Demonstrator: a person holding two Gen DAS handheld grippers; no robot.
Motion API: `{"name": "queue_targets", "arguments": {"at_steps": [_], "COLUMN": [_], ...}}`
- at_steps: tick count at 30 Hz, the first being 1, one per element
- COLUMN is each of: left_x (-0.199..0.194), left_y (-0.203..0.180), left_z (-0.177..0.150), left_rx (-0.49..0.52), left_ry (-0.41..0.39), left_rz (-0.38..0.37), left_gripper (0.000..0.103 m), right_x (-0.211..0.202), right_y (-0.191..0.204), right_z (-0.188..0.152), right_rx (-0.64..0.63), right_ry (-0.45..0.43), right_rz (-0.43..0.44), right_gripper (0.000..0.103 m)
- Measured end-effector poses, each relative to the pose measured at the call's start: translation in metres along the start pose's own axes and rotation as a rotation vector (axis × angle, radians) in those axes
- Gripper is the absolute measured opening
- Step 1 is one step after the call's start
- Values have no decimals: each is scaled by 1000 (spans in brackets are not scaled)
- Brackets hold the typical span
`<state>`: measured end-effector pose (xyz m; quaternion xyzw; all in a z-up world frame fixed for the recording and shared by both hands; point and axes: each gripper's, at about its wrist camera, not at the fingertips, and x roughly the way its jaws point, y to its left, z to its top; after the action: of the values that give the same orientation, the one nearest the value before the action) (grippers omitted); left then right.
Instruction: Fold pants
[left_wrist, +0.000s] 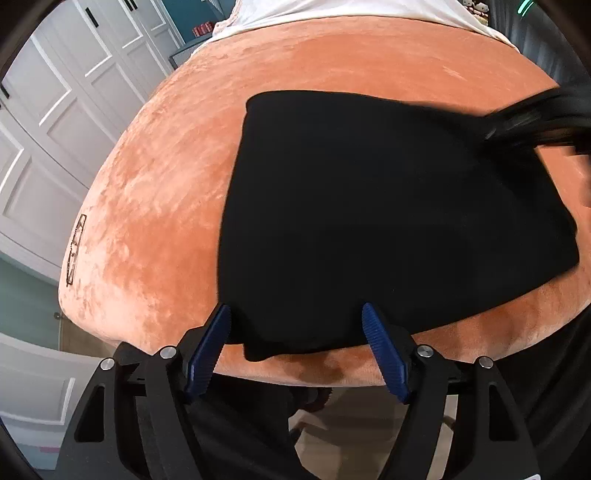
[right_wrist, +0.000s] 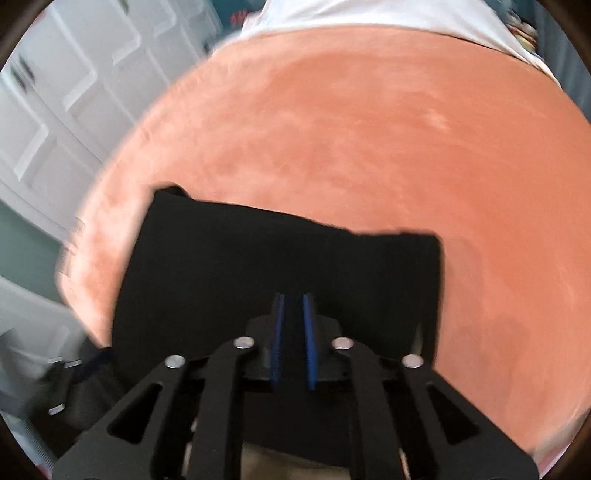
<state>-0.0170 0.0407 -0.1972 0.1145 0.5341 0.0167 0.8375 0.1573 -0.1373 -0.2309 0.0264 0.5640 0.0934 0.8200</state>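
Black folded fabric pants (left_wrist: 388, 221) lie on the orange plush bedcover (left_wrist: 155, 206), near corner between the left gripper's (left_wrist: 297, 321) parted, untouching blue pads; right gripper (right_wrist: 293, 301) (blurred) nearly closed, grip indeterminable.

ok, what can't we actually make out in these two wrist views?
- Fold layers of the black folded pants: left wrist view, the fabric is uniformly dark.
- Right gripper: left wrist view, motion-blurred and cut off by the right edge.
- Whether the right gripper's blue pads pinch cloth: right wrist view, black on black and blurred.
- Small mark on the orange plush blanket: too small to read.
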Motion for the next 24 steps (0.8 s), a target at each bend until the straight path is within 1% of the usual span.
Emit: {"name": "queue_targets", "arguments": {"at_steps": [1, 2, 3, 4, 5, 6, 8, 9, 10, 11, 12, 13, 14, 15, 16, 17, 18, 19, 20, 21, 22, 23, 24], "left_x": [-2, -3, -4, -3, 0, 2, 5, 6, 5, 4, 3, 3, 5, 6, 7, 6, 6, 5, 5, 6, 7, 8, 8], "left_y": [2, 4, 9, 11, 13, 14, 13, 11, 12, 12, 13, 15, 16, 19, 22, 24, 27, 29, 30, 30, 30, 30, 28], "left_z": [0, 1, 0, -1, -2, -2, -3, -4, -5, -6, -7, -9, -10, -11, -13, -14, -14, -15, -14, -13, -12, -11, -12], "left_rx": [-4, -6, -26, -38, -49, -53, -41, -26, -20, -18, -19, -21, -24, -31, -37, -43, -54, -60, -61, -58, -54, -52, -50], "left_ry": [-4, -3, -6, -2, 6, 12, 17, 21, 17, 14, 16, 20, 27, 34, 36, 33, 26, 22, 20, 19, 19, 19, 21], "left_rz": [-1, -1, -18, -31, -45, -55, -49, -46, -47, -49, -48, -50, -54, -59, -64, -68, -75, -78, -84, -88, -85, -83, -82], "left_gripper": [73, 74, 75, 75, 75, 75, 76, 76, 76, 77, 78, 78, 78, 78, 78, 78, 78, 78, 78, 78, 78, 78, 78], "right_x": [10, 4, -7, -17, -29, -36, -33, -24, -13, 7, 20, 44, 57, 61, 54, 35, 22, -4, -30, -46, -53, -55, -48], "right_y": [-12, -22, -21, -13, 8, 37, 85, 111, 128, 149, 160, 170, 173, 172, 164, 154, 146, 132, 112, 92, 72, 49, 30], "right_z": [8, 11, 18, 22, 27, 33, 42, 48, 53, 58, 61, 67, 74, 79, 85, 87, 87, 78, 60, 41, 26, 5, -9], "right_rx": [65, 132, 189, 194, 143, 62, -59, -114, -145, -185, -209, -243, -246, -217, -145, -84, -64, -42, -19, 7, 28, 48, 61], "right_ry": [2, -1, -7, -29, -62, -63, -27, 0, 26, 66, 86, 104, 107, 110, 101, 56, 22, -41, -90, -107, -110, -95, -72], "right_rz": [40, 61, 47, 41, 66, 109, 153, 178, 193, 184, 146, 82, 51, 45, 75, 124, 154, 189, 197, 201, 204, 174, 116], "right_gripper": [6, 3, 2, 6, 10, 10, 10, 10, 15, 23, 24, 26, 28, 28, 28, 28, 28, 28, 28, 28, 28, 30, 31]}}
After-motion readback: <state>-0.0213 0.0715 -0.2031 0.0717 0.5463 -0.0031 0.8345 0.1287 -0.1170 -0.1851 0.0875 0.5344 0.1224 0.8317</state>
